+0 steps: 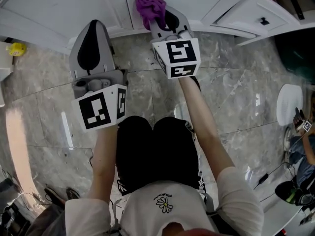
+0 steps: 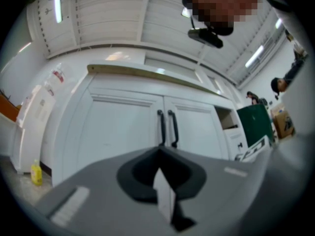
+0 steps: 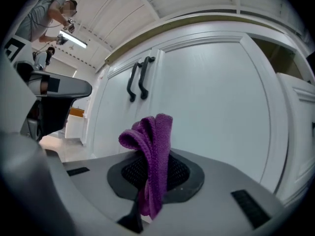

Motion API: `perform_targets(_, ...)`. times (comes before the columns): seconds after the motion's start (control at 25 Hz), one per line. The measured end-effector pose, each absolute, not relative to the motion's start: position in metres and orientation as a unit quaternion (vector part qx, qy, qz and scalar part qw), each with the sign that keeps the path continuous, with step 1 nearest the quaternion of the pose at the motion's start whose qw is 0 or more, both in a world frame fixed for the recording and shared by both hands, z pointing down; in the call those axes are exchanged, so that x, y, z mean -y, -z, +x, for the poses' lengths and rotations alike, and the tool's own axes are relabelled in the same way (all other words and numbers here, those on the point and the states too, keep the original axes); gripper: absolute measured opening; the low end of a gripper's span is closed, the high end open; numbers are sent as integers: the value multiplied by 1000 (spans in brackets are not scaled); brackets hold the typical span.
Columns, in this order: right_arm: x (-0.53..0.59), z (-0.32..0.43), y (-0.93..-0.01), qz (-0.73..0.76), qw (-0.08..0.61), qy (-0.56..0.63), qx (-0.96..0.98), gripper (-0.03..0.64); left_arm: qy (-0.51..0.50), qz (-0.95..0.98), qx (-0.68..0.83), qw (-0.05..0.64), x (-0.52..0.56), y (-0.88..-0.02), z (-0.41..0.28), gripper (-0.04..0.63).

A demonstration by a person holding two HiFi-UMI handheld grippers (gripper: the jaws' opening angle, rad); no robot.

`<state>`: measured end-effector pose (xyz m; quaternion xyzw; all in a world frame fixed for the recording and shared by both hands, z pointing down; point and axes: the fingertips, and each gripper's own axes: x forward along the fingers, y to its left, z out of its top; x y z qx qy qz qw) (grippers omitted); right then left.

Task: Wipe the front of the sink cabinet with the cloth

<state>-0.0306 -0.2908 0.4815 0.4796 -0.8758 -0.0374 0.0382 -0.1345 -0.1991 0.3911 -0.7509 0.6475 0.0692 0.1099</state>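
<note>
Grey marbled floor [image 1: 236, 97] runs up to the white sink cabinet [image 1: 64, 9], two shut doors with dark handles [image 2: 167, 127] side by side at the centre seam. Right tool [image 1: 158, 19] is clamped on the purple cloth [image 1: 150, 6], which bunches up out of the jaws [image 3: 152, 151]. The cloth sits low on the right door, just right of the seam; it is probably touching the panel, but the contact is hard to confirm. Left tool [image 1: 93, 26] has its jaws narrow with nothing between them, pointing at the left door and held off it. An open drawer [image 1: 256, 14] juts out at the cabinet's right edge, near the right tool's side. Yellow bottle [image 1: 17, 48] stands on the floor at the far left, well apart. The door fronts are free above and to the left of the cloth. The person's knees sit between the two arms.
</note>
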Motion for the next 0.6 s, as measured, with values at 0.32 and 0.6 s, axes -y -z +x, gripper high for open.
perform_targets(0.32,304,57,-492,549,52,38,833,50,-68,-753,-646,103,199,-403,-134,5)
perform_targets(0.6,309,142,-496,631,33,-1,775,49,-59,-751,-649,102,197,-408,-134,5)
